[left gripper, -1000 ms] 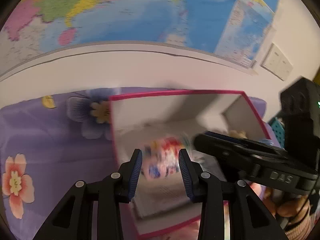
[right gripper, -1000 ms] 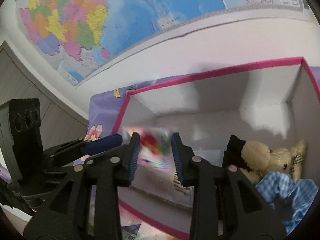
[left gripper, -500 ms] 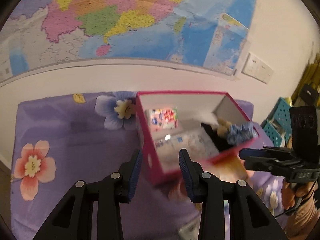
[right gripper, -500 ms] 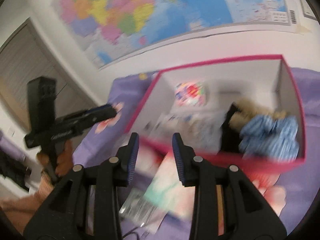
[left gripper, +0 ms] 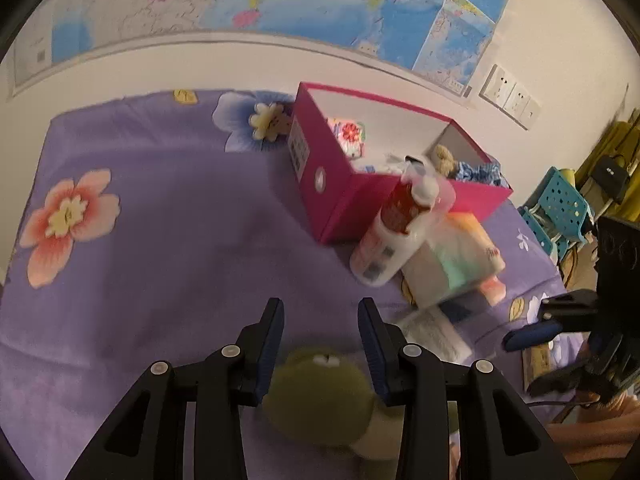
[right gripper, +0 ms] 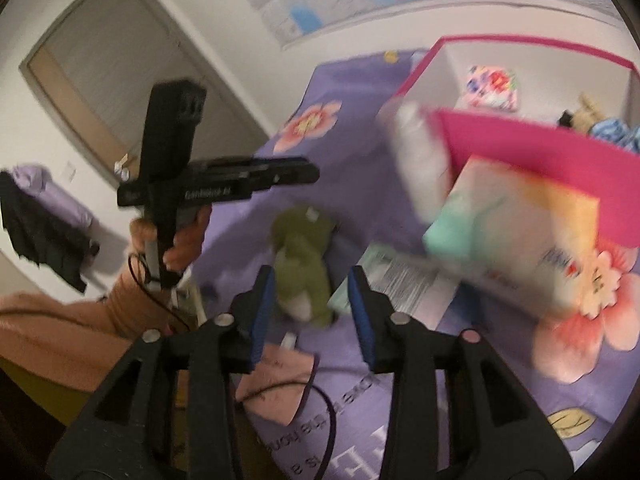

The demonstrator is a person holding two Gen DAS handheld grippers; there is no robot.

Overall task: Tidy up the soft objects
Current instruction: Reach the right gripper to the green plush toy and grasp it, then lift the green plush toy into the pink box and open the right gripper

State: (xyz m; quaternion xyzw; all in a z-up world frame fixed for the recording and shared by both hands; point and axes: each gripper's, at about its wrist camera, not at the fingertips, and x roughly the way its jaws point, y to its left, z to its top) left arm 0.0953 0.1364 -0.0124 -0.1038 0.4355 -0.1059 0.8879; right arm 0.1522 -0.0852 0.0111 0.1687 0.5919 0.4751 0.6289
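On the purple floral bedspread (left gripper: 160, 240), the pink cardboard box (left gripper: 340, 196) at far right already holds a teddy and patterned cloth. Near, a green plush toy (left gripper: 320, 396) lies between the left hand-held gripper's (left gripper: 320, 332) spread jaws; the right hand-held gripper (right gripper: 310, 300) is spread, empty.

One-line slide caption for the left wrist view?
Open left gripper hovers over green plush toy on purple bedsheet, pink box beyond.

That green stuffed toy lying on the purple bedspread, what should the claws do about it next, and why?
Probably lower the left claw a little and close it on the green stuffed toy. Both claws are open and empty, the toy lies on the bedspread right under the left one's fingers, and it is a soft thing outside the pink box, where a teddy bear already sits.
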